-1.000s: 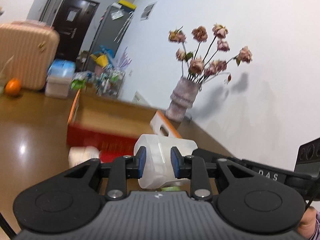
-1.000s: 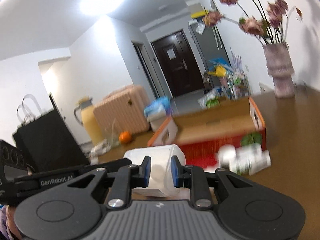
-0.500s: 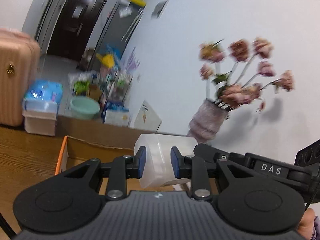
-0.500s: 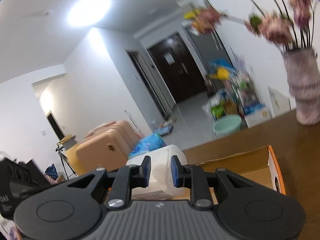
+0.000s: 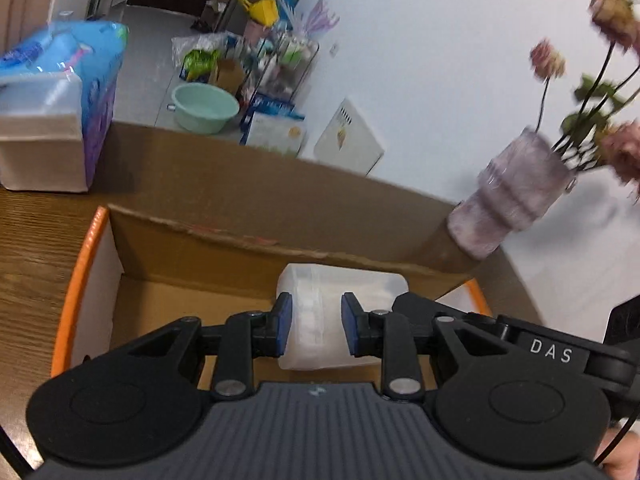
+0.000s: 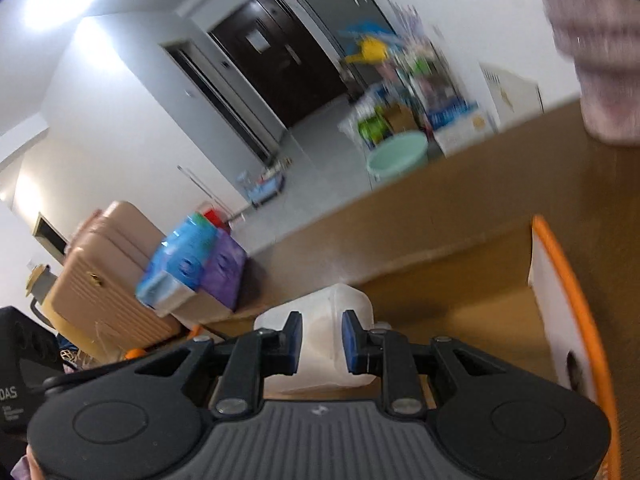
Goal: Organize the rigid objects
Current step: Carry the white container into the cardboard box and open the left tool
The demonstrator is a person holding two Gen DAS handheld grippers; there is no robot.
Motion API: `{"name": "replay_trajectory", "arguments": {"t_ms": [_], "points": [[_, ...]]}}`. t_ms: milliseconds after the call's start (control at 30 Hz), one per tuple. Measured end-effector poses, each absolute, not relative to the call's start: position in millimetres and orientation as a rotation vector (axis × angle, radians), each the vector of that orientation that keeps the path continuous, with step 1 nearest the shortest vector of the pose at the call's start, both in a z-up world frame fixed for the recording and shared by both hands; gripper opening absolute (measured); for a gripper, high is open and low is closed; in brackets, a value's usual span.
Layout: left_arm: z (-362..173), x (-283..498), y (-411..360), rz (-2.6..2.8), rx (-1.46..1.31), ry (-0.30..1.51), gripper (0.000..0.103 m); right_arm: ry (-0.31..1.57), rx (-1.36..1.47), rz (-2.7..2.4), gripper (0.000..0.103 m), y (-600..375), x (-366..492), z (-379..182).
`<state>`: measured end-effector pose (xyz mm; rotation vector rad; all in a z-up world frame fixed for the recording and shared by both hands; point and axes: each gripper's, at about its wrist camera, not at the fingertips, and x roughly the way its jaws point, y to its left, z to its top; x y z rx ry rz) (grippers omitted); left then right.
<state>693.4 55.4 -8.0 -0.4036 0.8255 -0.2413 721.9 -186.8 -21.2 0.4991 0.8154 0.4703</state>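
A translucent white plastic container (image 5: 344, 290) hangs over the open cardboard box (image 5: 160, 308) with orange-edged flaps. My left gripper (image 5: 316, 328) is shut on one end of it, blue pads pressing both sides. My right gripper (image 6: 319, 340) is shut on the other end of the same container (image 6: 320, 306). In the left wrist view the right gripper's black fingers (image 5: 420, 312) reach in from the right. The box's orange flap (image 6: 568, 280) stands at the right in the right wrist view. The container's underside is hidden.
A purple-grey vase (image 5: 512, 196) with dried flowers stands just past the box's right corner. A blue tissue pack on a white bin (image 5: 44, 132) sits beyond the table's left side. The box rests on the wooden table (image 5: 32, 248). A tan suitcase (image 6: 104, 272) stands behind.
Both grippers carried the container forward from in front of the box to above its open inside, and tipped downward. The vase has slid to the right edge of both views.
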Motion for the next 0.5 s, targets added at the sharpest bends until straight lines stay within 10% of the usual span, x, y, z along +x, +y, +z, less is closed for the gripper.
{"name": "replay_trajectory", "arguments": {"t_ms": [500], "points": [[-3, 684, 49, -0.274, -0.352, 0.883, 0.032, 0.898, 0.458, 0.417, 0.029, -178, 729, -37]]}}
